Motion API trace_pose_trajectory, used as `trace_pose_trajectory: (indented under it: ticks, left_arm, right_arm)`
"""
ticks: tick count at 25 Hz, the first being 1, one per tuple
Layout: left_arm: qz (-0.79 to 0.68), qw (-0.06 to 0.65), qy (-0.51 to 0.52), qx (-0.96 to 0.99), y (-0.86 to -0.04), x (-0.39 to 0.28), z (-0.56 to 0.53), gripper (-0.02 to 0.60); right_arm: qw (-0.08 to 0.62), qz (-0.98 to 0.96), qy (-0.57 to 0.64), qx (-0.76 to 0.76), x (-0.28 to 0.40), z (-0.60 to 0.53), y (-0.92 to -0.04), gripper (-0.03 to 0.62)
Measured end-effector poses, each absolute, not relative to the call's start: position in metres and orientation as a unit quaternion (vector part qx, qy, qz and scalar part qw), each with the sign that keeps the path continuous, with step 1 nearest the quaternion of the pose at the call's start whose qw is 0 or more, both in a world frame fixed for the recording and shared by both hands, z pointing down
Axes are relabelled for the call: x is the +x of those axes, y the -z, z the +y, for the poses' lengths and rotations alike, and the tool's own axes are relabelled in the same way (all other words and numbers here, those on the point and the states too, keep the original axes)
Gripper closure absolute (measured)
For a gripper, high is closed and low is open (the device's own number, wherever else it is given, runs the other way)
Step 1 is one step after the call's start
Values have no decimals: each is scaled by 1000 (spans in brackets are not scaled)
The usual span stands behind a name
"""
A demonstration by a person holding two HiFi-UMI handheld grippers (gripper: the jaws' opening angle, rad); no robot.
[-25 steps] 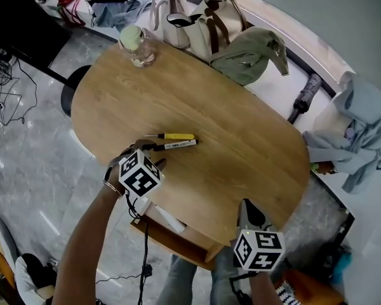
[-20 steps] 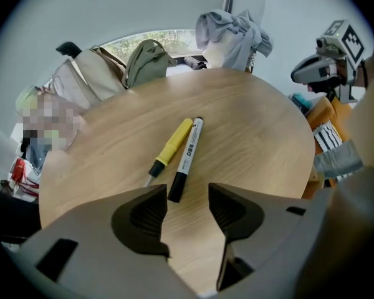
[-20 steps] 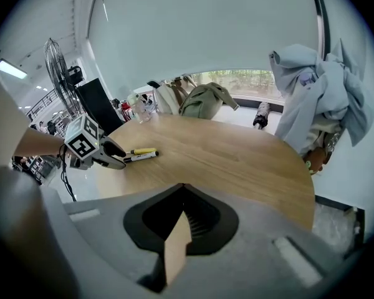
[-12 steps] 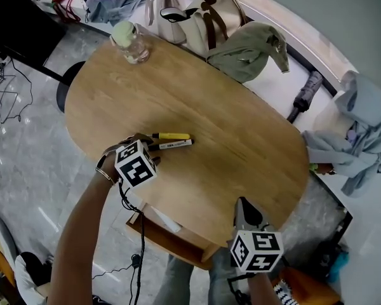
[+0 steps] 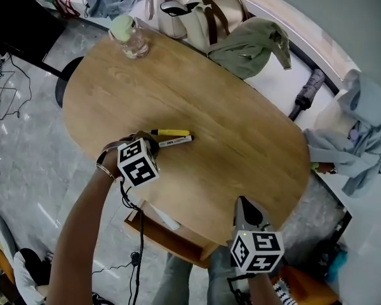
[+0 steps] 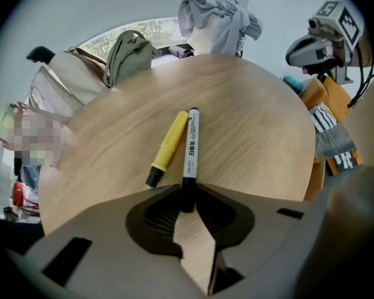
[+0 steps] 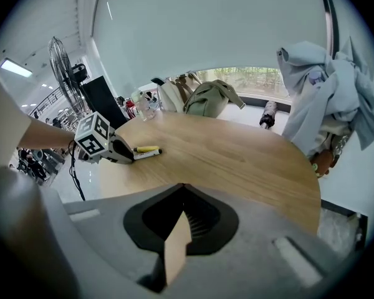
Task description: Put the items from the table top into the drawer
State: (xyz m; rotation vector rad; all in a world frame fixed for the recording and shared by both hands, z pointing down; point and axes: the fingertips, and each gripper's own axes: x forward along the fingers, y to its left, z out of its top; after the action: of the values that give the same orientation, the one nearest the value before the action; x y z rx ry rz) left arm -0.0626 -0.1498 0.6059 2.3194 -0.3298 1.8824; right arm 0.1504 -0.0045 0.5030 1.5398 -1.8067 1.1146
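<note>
Two markers lie side by side near the table's (image 5: 241, 138) front left: a yellow marker (image 5: 171, 133) (image 6: 169, 141) and a white marker (image 5: 176, 142) (image 6: 191, 142) with a black cap. My left gripper (image 5: 153, 145) (image 6: 187, 198) points steeply down at them. Its jaws have just been closing, and they now press on the white marker's black end. The yellow marker lies just left of the jaws, untouched. My right gripper (image 5: 243, 205) (image 7: 184, 187) hovers shut and empty over the table's near edge. The wooden drawer (image 5: 178, 237) stands open under that edge, with a white item inside.
A glass jar (image 5: 128, 35) with a green lid stands at the table's far left end. Bags (image 5: 197, 14) and a green jacket (image 5: 251, 46) lie along the far edge. Grey clothes (image 5: 362, 132) hang at the right, and a black umbrella (image 5: 305, 94) lies beyond the table.
The left gripper has edged up to the markers, rolled a little, and brought its jaws together on the white marker's black end. The right gripper has stayed put.
</note>
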Motion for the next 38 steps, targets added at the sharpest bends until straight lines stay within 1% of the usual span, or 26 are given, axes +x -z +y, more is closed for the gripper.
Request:
trace_pose_trajectory:
  ticks: [6, 11, 25, 38]
  left_arm:
    - [-98, 39, -630, 769, -605, -62, -142, 514]
    - [-112, 58, -612, 780, -599, -64, -137, 515]
    - [-148, 71, -578, 799, -570, -73, -113, 515]
    - [-260, 110, -550, 786, -535, -76, -63, 515]
  right_arm:
    - [255, -665, -412, 569, 150, 0, -500, 589]
    - [252, -669, -408, 568, 146, 0, -499, 589]
    - [248, -685, -393, 562, 140, 3, -491, 589]
    - [257, -715, -369, 536, 131, 0, -480, 589]
